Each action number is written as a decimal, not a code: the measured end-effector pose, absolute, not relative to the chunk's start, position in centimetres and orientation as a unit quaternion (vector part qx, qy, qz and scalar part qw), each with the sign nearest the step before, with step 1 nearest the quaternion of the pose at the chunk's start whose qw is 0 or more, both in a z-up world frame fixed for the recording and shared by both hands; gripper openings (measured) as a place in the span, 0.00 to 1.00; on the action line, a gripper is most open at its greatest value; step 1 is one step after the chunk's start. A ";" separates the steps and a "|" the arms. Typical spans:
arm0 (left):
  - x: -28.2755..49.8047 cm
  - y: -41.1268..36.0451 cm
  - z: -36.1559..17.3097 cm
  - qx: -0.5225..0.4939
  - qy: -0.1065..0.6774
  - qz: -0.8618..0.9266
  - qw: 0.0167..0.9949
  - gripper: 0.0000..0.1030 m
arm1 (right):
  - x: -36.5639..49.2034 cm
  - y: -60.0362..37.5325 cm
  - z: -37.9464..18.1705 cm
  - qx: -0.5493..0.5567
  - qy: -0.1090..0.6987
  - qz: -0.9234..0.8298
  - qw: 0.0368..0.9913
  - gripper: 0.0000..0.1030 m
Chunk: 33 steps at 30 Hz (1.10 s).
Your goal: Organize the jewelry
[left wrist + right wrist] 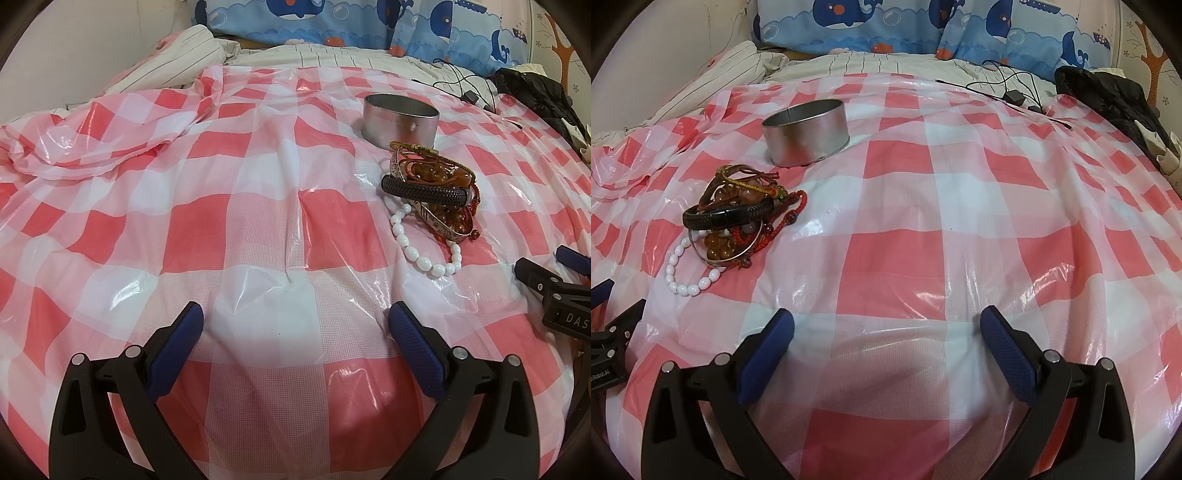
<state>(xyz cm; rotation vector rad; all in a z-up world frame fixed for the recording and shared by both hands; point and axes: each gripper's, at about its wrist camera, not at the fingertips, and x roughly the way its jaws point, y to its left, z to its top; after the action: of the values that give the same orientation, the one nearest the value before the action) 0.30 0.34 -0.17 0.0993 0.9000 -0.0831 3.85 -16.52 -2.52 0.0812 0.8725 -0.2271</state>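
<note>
While both grippers gape wide, empty, jewelry pile (pixel 430 192) lies ahead-right of left gripper (pixel 295 325), ahead-left of right gripper (pixel 886 326).

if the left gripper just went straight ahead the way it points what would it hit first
Probably only the checked plastic cloth: the open left gripper aims down its middle, with the bracelet pile and tin off to the right.

The heap of tangled bracelets (pixel 735 218) lies on the red-and-white checked plastic sheet (pixel 923 206), just before the round metal tin (pixel 805 131).
</note>
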 end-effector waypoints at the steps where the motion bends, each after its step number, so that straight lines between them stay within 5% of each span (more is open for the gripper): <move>1: 0.3 0.3 -0.2 0.048 0.435 -0.040 0.898 0.94 | 3.8 -16.5 -2.5 0.039 0.421 -0.110 0.899 0.93; 33: 0.8 0.5 1.2 0.052 0.434 -0.051 0.898 0.94 | 4.4 -16.7 -2.8 0.044 0.442 -0.107 0.889 0.94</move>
<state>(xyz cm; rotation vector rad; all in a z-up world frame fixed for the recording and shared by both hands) 0.81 0.46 1.20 0.1083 0.8989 -0.1056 4.41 -16.75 -2.80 0.0904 0.9191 -0.2220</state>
